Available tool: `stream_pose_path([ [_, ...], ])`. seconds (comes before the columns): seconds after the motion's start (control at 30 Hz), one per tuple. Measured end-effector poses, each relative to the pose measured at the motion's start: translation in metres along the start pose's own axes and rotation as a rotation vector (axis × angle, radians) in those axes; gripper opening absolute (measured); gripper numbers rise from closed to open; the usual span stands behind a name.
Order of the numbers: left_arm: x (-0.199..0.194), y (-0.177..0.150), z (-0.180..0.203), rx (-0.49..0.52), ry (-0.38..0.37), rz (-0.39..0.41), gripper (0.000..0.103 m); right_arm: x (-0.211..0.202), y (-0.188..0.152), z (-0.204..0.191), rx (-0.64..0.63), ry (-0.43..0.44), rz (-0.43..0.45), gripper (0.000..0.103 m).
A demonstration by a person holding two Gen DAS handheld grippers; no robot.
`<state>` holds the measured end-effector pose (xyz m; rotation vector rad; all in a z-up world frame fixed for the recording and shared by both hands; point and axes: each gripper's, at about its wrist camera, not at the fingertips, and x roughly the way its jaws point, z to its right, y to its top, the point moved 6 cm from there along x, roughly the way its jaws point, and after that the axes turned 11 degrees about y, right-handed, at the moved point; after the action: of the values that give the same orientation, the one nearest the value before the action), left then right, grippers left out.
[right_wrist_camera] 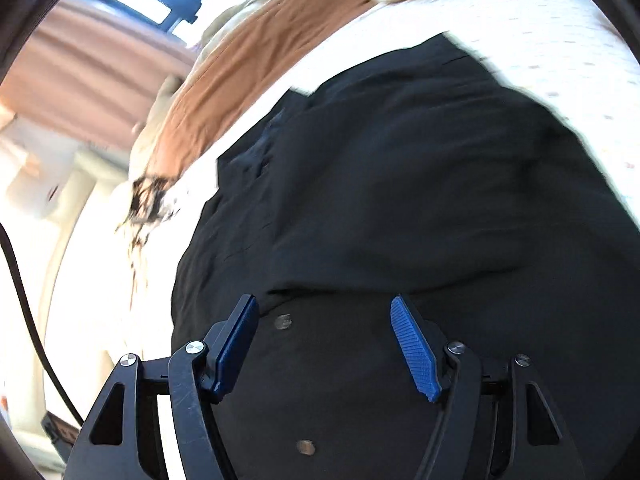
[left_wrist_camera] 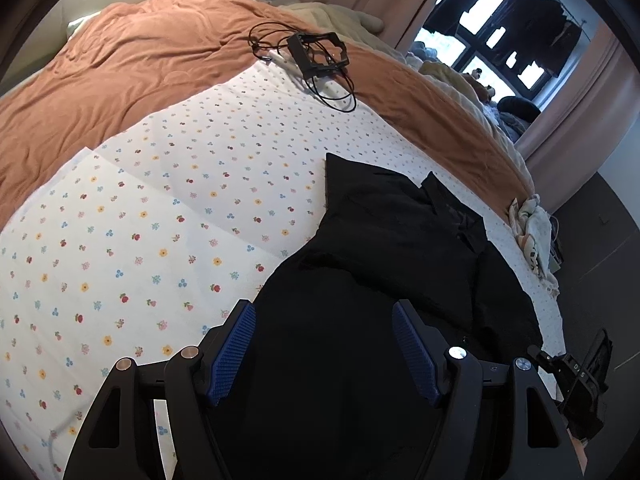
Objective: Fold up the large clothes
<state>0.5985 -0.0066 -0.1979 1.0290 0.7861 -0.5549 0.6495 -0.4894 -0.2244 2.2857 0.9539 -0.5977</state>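
Black fabric garment [left_wrist_camera: 380, 248] with metal snap buttons lies rumpled on the white floral-print bed sheet [left_wrist_camera: 132, 240], near the bed's edge, spread out there presumably so it can be flattened and folded. Its long axis seems to run from the grippers away toward the rust-orange blanket [left_wrist_camera: 120, 80] (the collar end is hard to pick out). Left hand-held gripper [left_wrist_camera: 324, 312] and right hand-held gripper [right_wrist_camera: 324, 306] both hover spread above the cloth, pinching nothing.
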Motion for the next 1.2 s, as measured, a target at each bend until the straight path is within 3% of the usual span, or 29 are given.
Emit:
stream_pose_path([
  [0.2,0.007,0.004,-0.012,-0.018,0.020,-0.007,0.072,-0.021,0.012,0.031,0.050,-0.099,0.079,0.069],
  [0.4,0.010,0.005,-0.015,-0.029,0.018,-0.019,0.072,-0.001,0.023,0.044,0.026,-0.195,0.068,0.069],
  [0.53,0.008,0.005,-0.010,-0.013,0.011,-0.013,0.072,0.009,0.027,0.043,-0.060,-0.267,0.047,0.070],
  [0.67,0.004,0.004,-0.010,-0.006,0.008,-0.007,0.072,-0.004,0.027,0.044,-0.065,-0.340,0.069,0.065],
  [0.8,0.002,0.004,-0.014,-0.007,0.009,-0.005,0.072,-0.015,0.031,0.051,-0.038,-0.338,0.083,0.065],
  [0.93,0.002,0.004,-0.015,-0.010,0.008,-0.006,0.072,-0.001,0.034,0.057,-0.053,-0.279,0.061,0.084],
  [1.03,0.002,0.004,-0.016,-0.011,0.007,-0.003,0.072,0.008,0.034,0.049,-0.115,-0.324,0.054,0.083],
  [1.13,0.003,0.004,-0.016,-0.007,0.010,-0.002,0.072,0.009,0.035,0.047,-0.134,-0.342,0.070,0.037],
  [1.2,0.004,0.005,-0.017,-0.007,0.016,0.000,0.072,0.004,0.036,0.045,-0.117,-0.302,0.082,0.030],
])
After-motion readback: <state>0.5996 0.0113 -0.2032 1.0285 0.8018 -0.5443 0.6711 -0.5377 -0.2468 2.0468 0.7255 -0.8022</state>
